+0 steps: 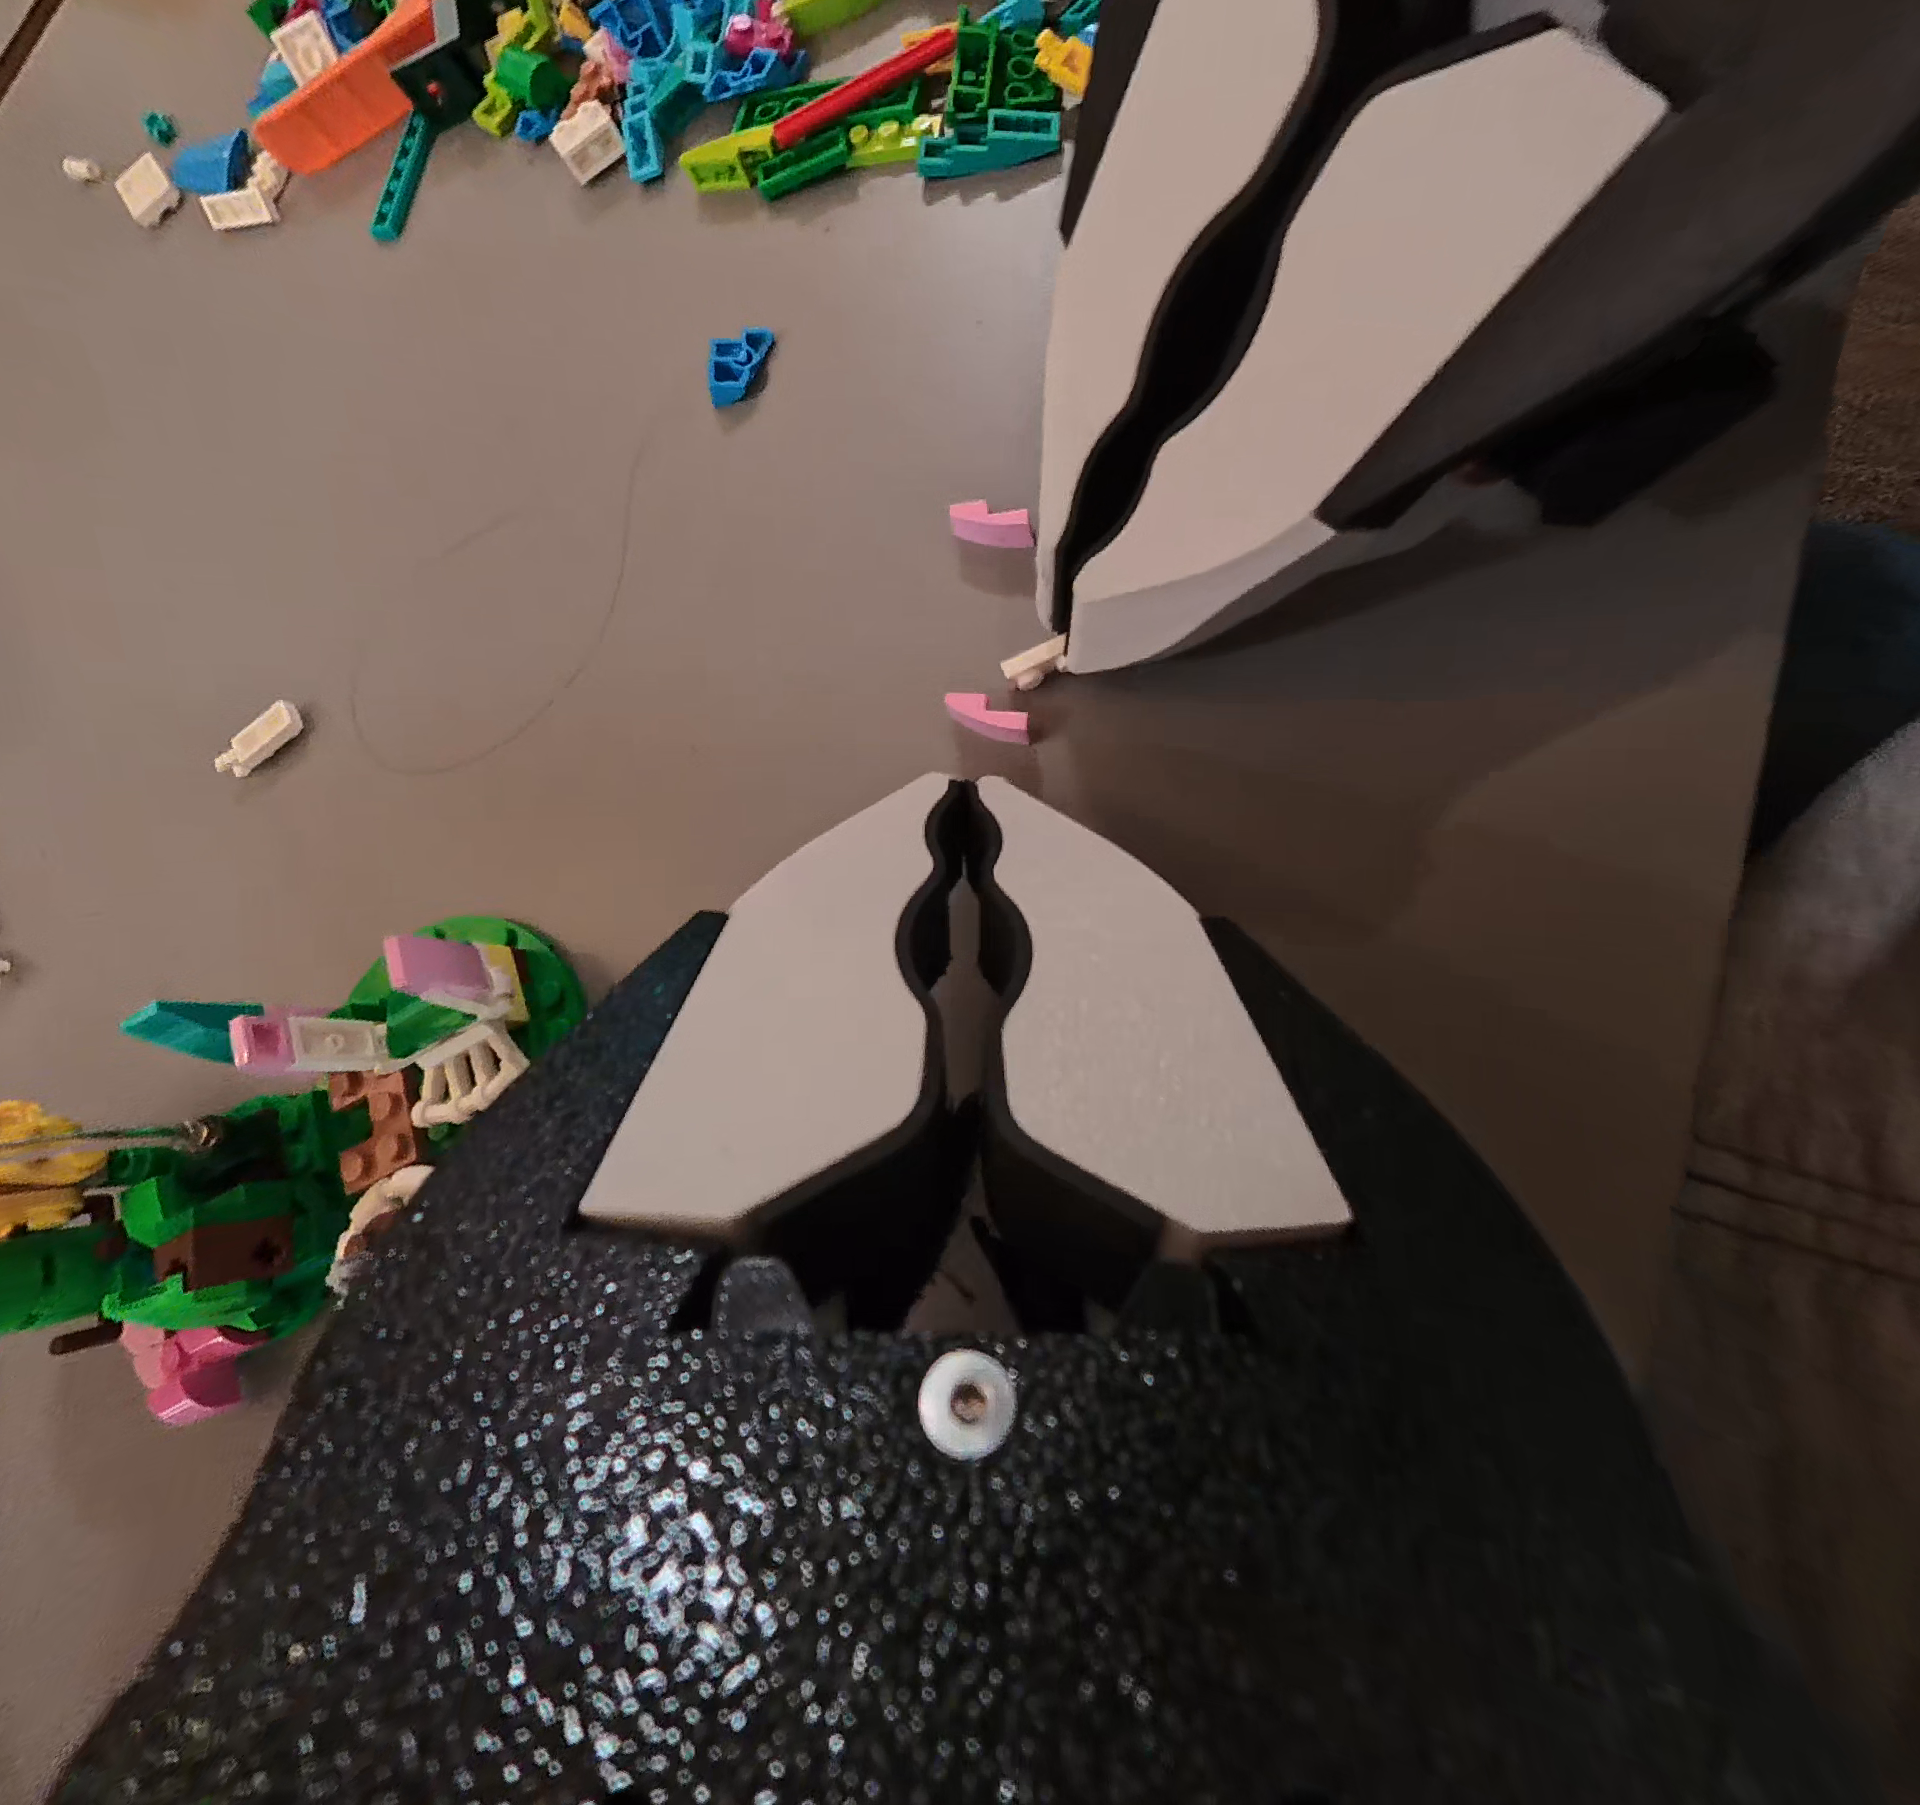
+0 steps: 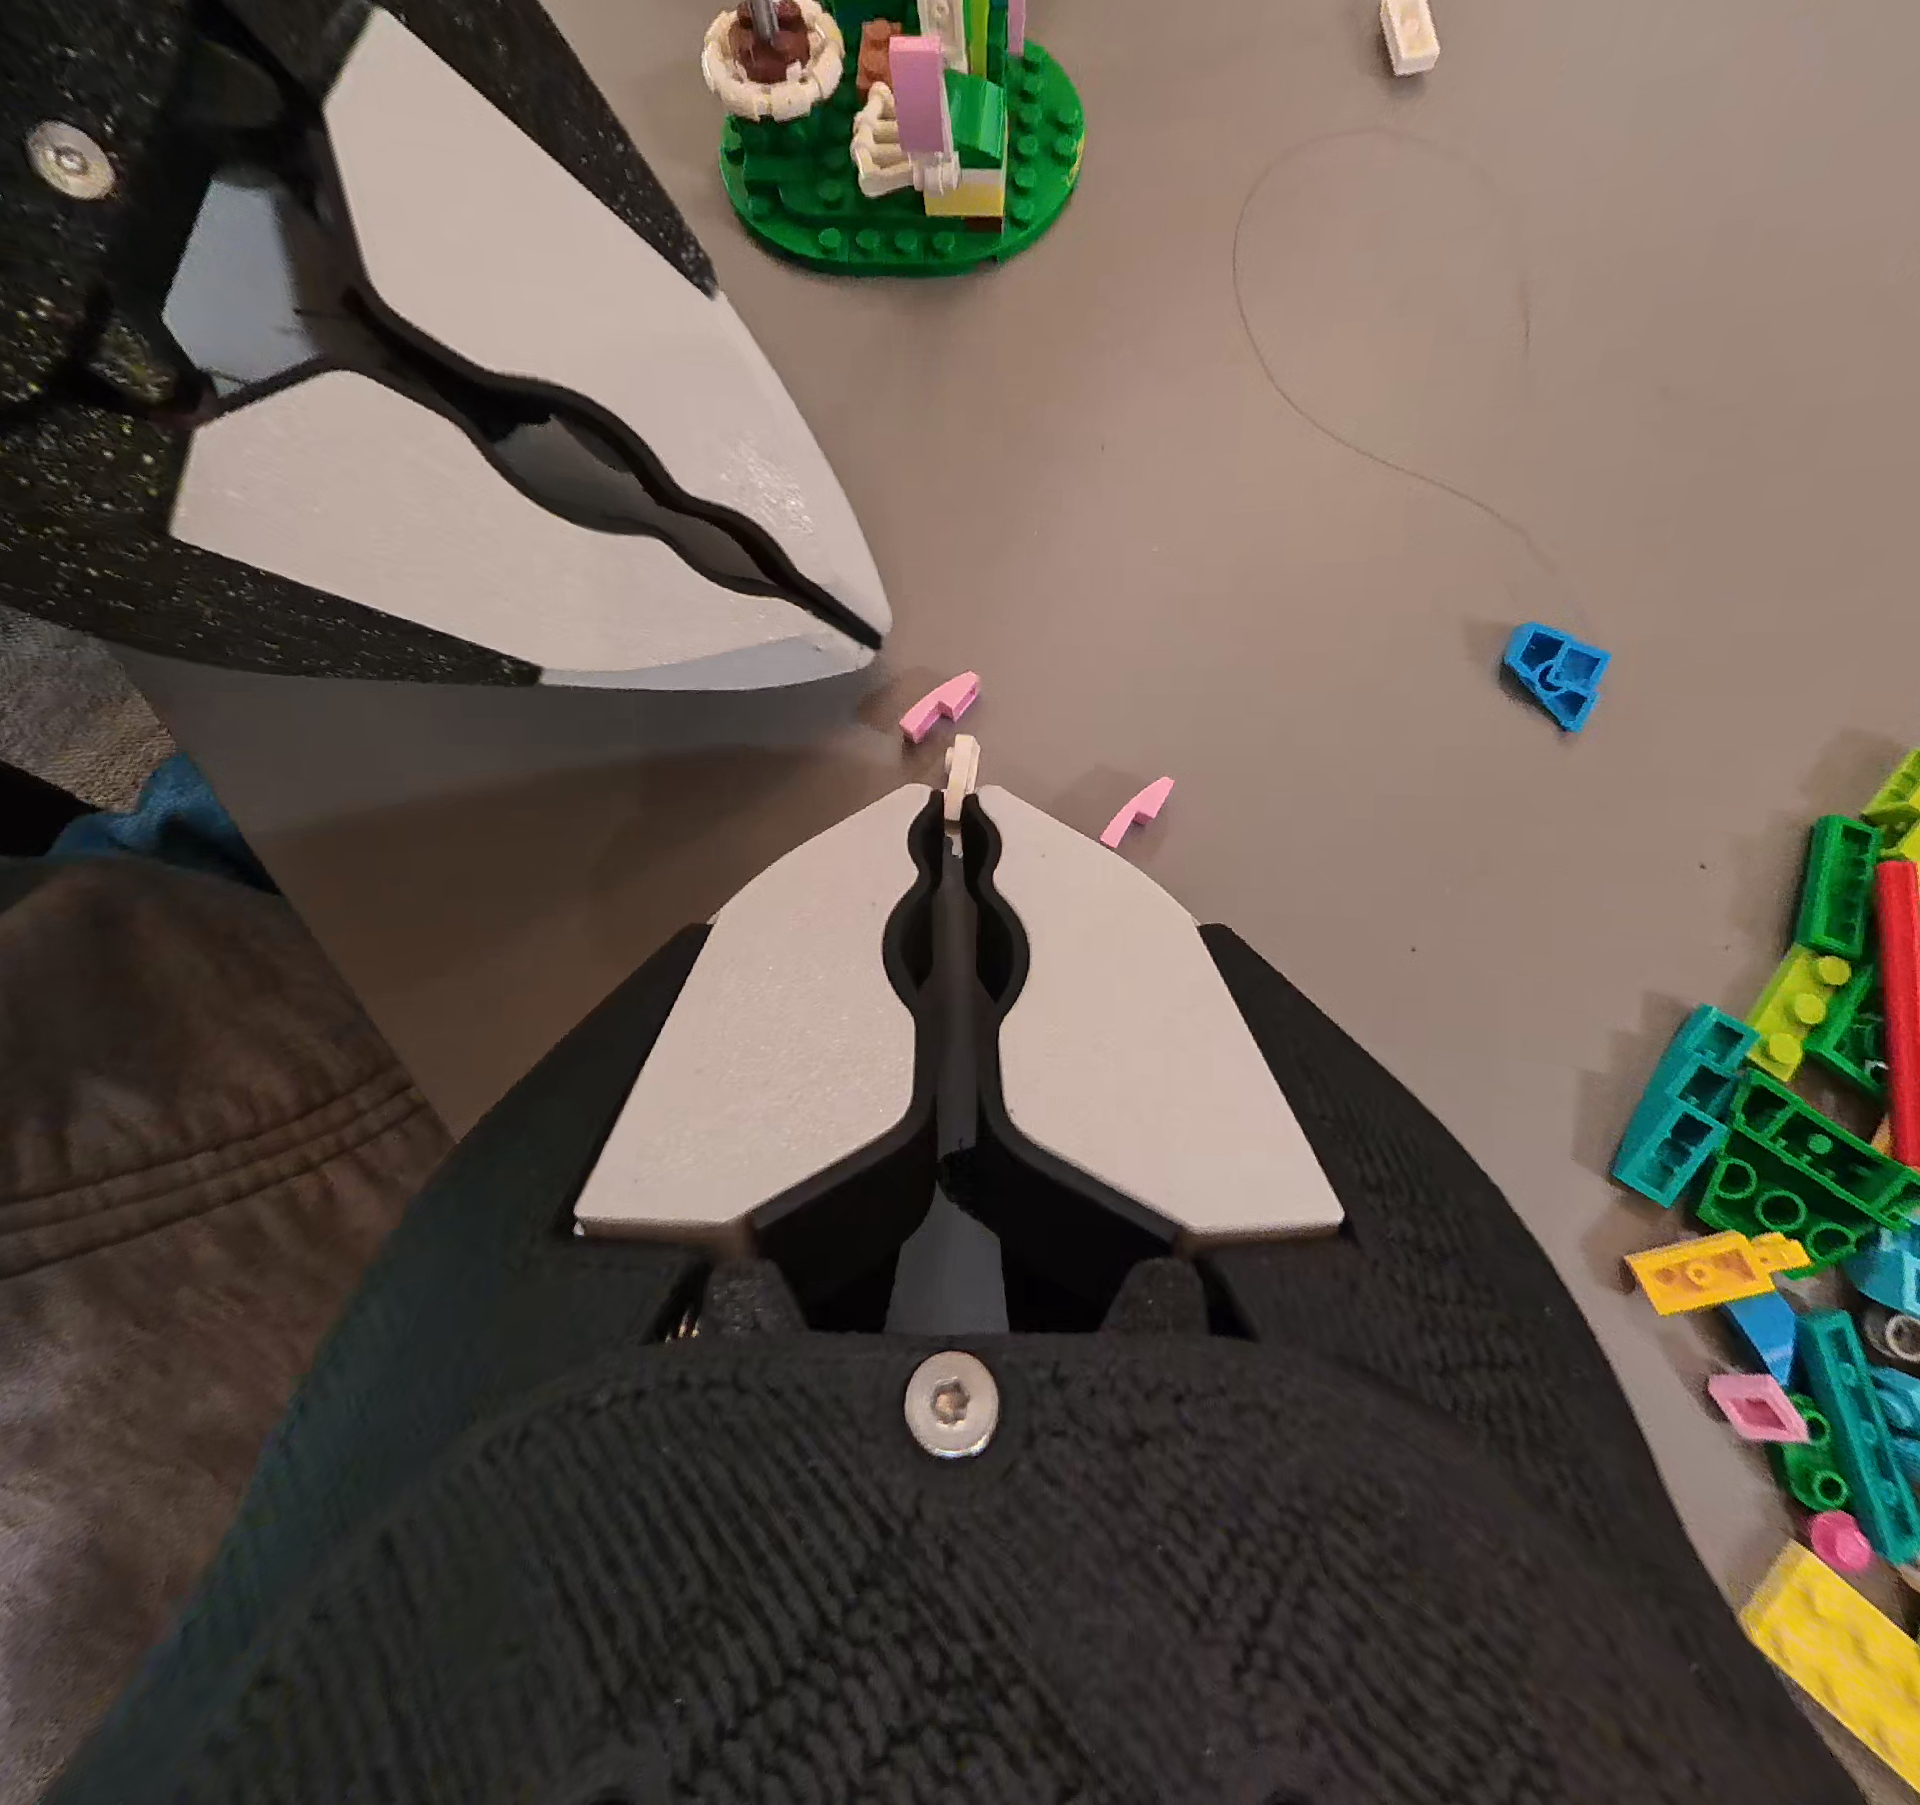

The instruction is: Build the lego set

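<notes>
My right gripper (image 2: 961, 791) is clamped on a small cream piece (image 2: 962, 768) just above the grey table (image 2: 1195, 467). My left gripper (image 1: 964, 781) has its tips pressed together, holding nothing, close by. Two pink curved pieces (image 2: 940, 704) (image 2: 1139, 808) lie on either side of the held piece. Farther out I see a lone blue brick (image 2: 1555, 672), a white piece (image 2: 1409, 23), the green half-built model (image 2: 904, 108), and a loose pile of bricks (image 1: 665, 41). A thin dark line loops across the tabletop. Dark fabric sits at the table's near edge.
</notes>
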